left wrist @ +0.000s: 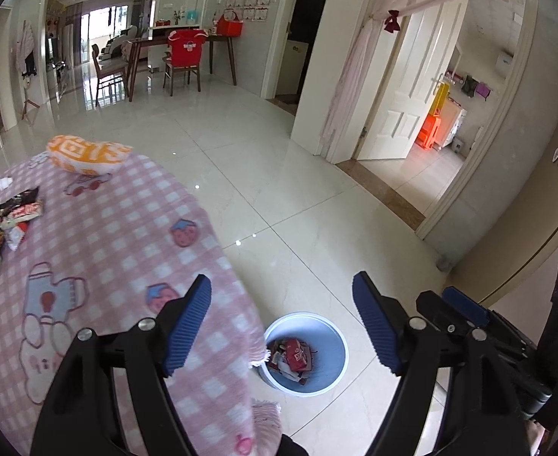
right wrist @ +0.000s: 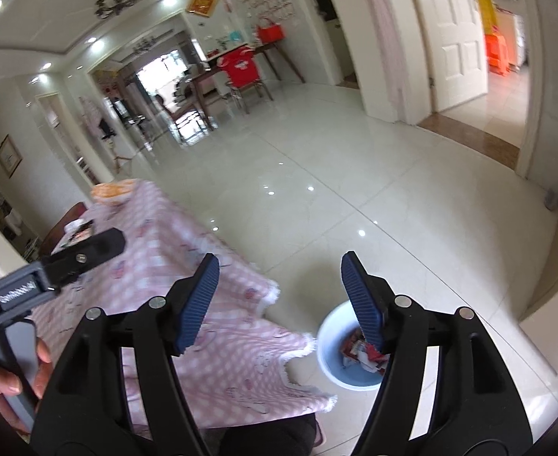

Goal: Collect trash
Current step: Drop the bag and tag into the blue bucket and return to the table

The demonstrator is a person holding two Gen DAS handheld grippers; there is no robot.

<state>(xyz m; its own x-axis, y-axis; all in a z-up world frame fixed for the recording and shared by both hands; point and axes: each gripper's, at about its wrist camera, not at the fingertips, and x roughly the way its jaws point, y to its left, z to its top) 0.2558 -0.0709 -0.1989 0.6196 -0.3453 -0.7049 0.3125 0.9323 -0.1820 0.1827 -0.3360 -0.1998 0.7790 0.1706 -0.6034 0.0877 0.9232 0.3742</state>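
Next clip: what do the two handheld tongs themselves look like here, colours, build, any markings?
Both tongs match. The left tongs and right tongs each have two black plastic arms with silver pivot screws, ending in blue ribbed pads. In the right wrist view, the left unit's grey handle block carries small white lettering, too blurred to read. No cables or sleeves show.

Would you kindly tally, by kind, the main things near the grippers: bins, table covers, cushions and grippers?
Bins: 1, the blue bin on the floor, with wrappers inside.
Table covers: 1, the pink checked cloth.
Cushions: 1, the orange and white cushion at the table's far end.
Grippers: 2, left gripper and right gripper, both empty.
Total: 5
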